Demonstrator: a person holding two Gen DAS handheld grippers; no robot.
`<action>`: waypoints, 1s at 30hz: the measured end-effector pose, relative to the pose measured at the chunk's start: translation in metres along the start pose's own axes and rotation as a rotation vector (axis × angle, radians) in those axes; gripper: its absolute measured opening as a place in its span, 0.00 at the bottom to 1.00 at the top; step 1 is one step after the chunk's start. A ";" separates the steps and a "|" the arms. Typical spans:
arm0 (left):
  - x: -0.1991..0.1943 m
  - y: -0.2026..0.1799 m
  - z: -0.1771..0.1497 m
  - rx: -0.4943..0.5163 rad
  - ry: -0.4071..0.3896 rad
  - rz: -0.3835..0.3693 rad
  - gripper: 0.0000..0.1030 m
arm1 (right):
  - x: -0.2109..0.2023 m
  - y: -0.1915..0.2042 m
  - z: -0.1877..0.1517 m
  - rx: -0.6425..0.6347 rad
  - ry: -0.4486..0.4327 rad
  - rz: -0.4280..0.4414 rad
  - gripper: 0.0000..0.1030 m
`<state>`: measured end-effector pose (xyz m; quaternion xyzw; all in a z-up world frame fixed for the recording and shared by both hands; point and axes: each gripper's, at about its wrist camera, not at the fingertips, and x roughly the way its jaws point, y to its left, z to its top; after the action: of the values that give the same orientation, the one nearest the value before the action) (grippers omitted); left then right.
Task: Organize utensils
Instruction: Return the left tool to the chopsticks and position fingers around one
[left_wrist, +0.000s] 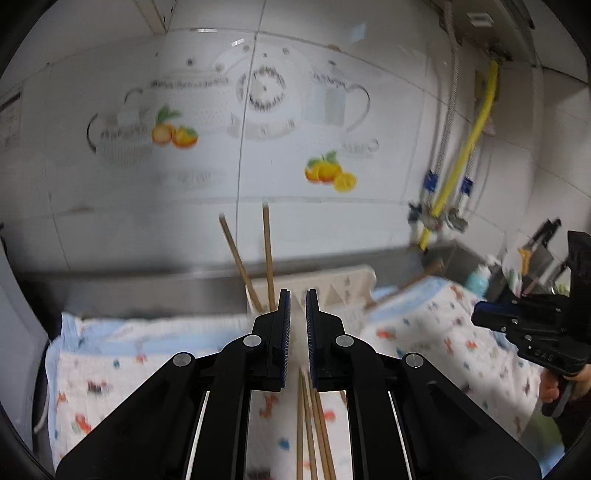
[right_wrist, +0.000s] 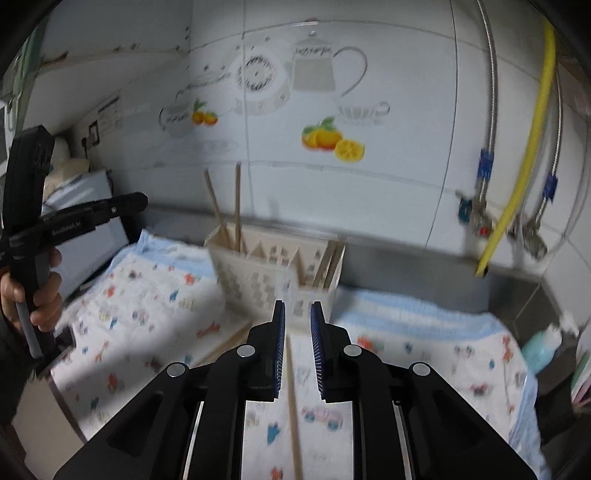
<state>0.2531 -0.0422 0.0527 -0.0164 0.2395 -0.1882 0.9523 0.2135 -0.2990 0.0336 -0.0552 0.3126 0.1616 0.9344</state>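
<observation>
A cream perforated utensil holder stands on the patterned cloth, also in the left wrist view. Two wooden chopsticks stand upright in its left compartment, also in the left wrist view, and more lean in its right compartment. Several loose chopsticks lie on the cloth below my left gripper, whose jaws are slightly apart and empty. One chopstick lies below my right gripper, open and empty. Another chopstick lies to its left.
A white cloth with small coloured prints covers the counter. A tiled wall with fruit decals stands behind. Yellow hose and metal pipes hang at the right. A teal bottle sits at the right edge by a sink.
</observation>
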 end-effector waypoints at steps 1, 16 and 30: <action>-0.003 -0.001 -0.011 0.006 0.008 0.007 0.08 | 0.001 0.002 -0.010 0.003 0.009 0.007 0.14; 0.019 0.004 -0.142 -0.063 0.255 -0.063 0.08 | 0.038 -0.001 -0.126 0.098 0.153 0.010 0.14; 0.062 0.007 -0.182 -0.089 0.388 -0.058 0.09 | 0.062 -0.006 -0.142 0.124 0.199 0.018 0.15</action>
<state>0.2215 -0.0477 -0.1373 -0.0290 0.4262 -0.2044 0.8808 0.1821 -0.3168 -0.1169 -0.0100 0.4136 0.1440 0.8989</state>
